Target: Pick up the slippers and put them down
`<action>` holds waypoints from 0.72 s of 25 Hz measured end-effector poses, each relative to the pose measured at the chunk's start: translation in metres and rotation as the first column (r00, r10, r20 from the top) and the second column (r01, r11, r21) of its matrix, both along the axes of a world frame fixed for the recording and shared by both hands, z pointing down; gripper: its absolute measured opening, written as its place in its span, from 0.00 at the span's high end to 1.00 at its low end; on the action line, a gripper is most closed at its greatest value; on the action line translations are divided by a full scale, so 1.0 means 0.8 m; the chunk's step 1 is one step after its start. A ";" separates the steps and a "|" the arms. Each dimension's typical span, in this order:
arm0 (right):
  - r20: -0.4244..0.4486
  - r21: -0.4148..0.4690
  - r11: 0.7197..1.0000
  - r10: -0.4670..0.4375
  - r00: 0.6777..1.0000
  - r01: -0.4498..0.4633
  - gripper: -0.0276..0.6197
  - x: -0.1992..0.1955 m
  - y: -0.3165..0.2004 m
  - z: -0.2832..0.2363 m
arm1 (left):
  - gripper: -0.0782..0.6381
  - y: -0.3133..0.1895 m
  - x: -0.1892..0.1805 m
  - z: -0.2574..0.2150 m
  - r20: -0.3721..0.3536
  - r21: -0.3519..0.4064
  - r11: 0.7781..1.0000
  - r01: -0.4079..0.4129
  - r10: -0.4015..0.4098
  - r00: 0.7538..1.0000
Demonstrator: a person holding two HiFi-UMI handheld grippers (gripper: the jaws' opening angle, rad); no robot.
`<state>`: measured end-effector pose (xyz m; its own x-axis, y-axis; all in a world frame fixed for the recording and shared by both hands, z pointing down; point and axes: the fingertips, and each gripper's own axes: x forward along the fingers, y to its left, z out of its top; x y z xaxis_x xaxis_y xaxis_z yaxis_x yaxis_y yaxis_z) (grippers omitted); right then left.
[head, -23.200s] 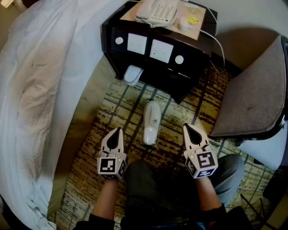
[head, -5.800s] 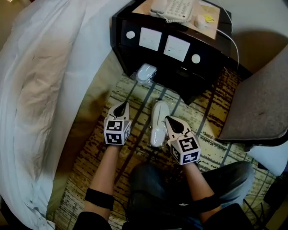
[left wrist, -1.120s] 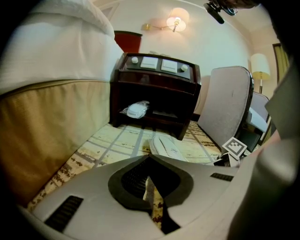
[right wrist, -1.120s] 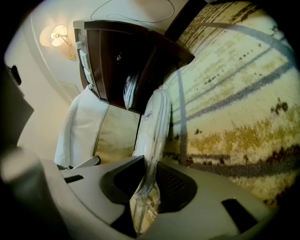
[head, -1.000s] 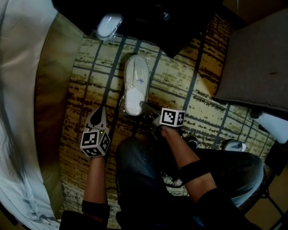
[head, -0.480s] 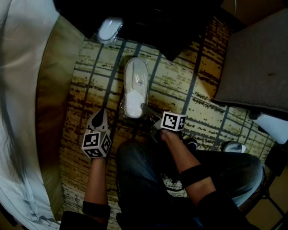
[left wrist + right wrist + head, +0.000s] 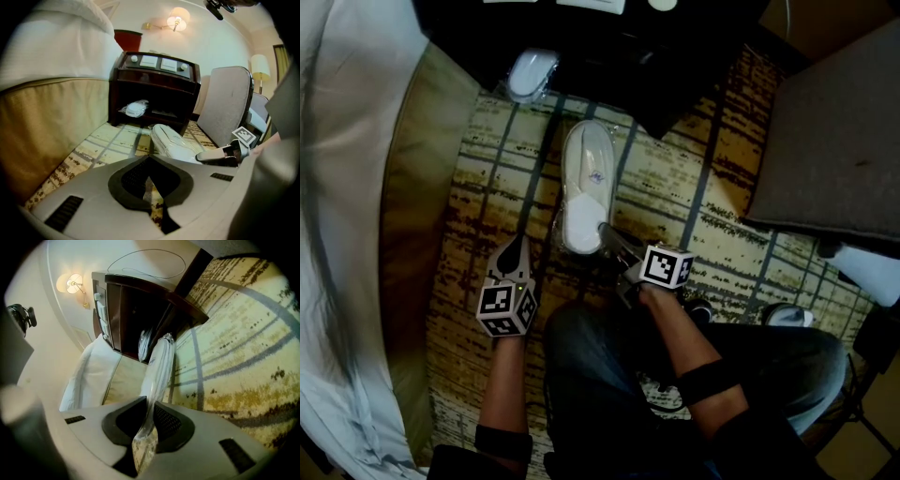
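Right gripper view: my right gripper (image 7: 149,416) has just closed on the plastic edge of the wrapped slippers (image 7: 159,364), lying on the rug (image 7: 234,333) just right of my left gripper (image 7: 514,248), which is shut and empty. I judge the pickup under way; next, lift steadily, then set down.

The carpet (image 7: 675,197) is seen steeply from above in the head view. In both gripper views it is skimmed from low and close, toward the nightstand (image 7: 154,86). The wrapped slipper (image 7: 584,178) is shared by all three views.
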<state>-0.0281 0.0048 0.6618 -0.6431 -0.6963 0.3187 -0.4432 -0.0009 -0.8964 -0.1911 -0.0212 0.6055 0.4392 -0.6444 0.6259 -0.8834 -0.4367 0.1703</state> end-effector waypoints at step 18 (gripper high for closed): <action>0.028 0.124 0.989 0.080 0.996 -0.082 0.85 0.028 -0.080 -0.089 | 0.89 -0.039 0.018 -0.012 0.004 0.036 0.999 -0.012 0.012 1.000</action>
